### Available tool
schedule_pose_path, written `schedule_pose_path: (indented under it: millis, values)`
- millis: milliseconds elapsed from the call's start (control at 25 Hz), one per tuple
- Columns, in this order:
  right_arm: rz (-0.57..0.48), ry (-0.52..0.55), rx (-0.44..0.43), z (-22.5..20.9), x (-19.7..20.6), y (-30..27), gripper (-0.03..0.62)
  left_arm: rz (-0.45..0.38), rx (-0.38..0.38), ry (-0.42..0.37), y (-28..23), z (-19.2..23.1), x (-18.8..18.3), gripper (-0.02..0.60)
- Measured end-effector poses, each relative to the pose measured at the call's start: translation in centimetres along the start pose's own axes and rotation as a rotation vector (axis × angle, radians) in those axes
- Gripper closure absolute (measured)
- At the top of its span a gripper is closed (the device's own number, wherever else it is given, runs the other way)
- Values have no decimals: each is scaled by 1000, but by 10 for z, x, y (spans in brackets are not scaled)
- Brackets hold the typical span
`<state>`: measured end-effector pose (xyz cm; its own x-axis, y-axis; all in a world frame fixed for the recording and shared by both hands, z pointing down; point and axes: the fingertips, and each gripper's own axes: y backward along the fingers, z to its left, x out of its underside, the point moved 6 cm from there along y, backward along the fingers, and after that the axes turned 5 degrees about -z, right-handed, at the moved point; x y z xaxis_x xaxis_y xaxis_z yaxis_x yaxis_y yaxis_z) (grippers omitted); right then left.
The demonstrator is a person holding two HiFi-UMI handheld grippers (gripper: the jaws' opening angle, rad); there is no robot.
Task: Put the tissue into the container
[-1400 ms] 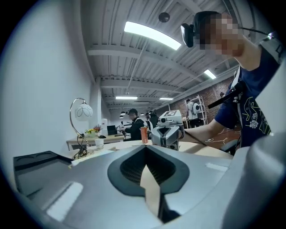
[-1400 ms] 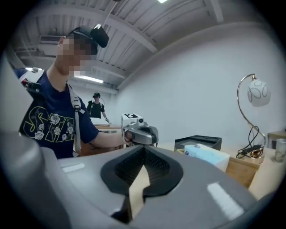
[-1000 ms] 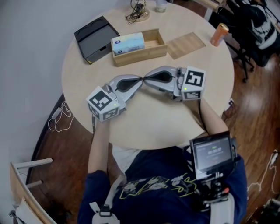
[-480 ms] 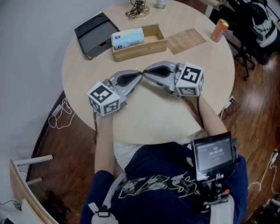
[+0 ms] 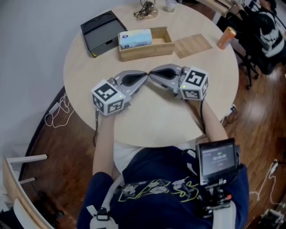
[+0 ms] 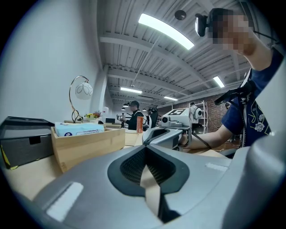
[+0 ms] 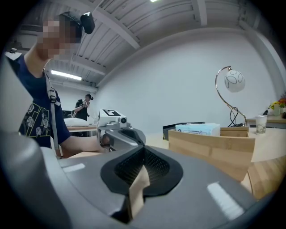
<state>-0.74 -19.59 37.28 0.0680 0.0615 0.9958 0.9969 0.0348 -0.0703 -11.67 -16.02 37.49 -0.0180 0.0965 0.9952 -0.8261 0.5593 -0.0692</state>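
On the pale round table (image 5: pixel 156 120), near its middle, the left gripper (image 5: pixel 144 78) and the right gripper (image 5: pixel 151 75) lie low and point at each other, their tips almost touching. Each is held by one of the person's hands at the near edge of the table. The left gripper's fingers are pressed together with nothing between them, and so are the right gripper's; only bare table top shows through the hollow behind each pair of pads.

Farther off, well apart from both grippers, stands an open wooden box (image 5: pixel 147 49). The tissue pack (image 5: pixel 135 38), white and light blue, lies inside it at the left end, its top rising above the box wall; the right part of the box is bare wood. Just left of the box sits a black tray (image 5: pixel 100 31). To the right of the box a flat wooden lid (image 5: pixel 193 45) lies on the table, and beyond that, at the far right rim, stands an orange can (image 5: pixel 226 37). At the far edge are a tangle of dark cable (image 5: pixel 146 10) and a cup (image 5: pixel 170 4).
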Motion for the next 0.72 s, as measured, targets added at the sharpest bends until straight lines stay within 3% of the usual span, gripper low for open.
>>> schedule_pose_path:
  millis: [720]
  values:
    - [0,1,-2,1,1,-1,594,1,1,-1,1,0,1,578]
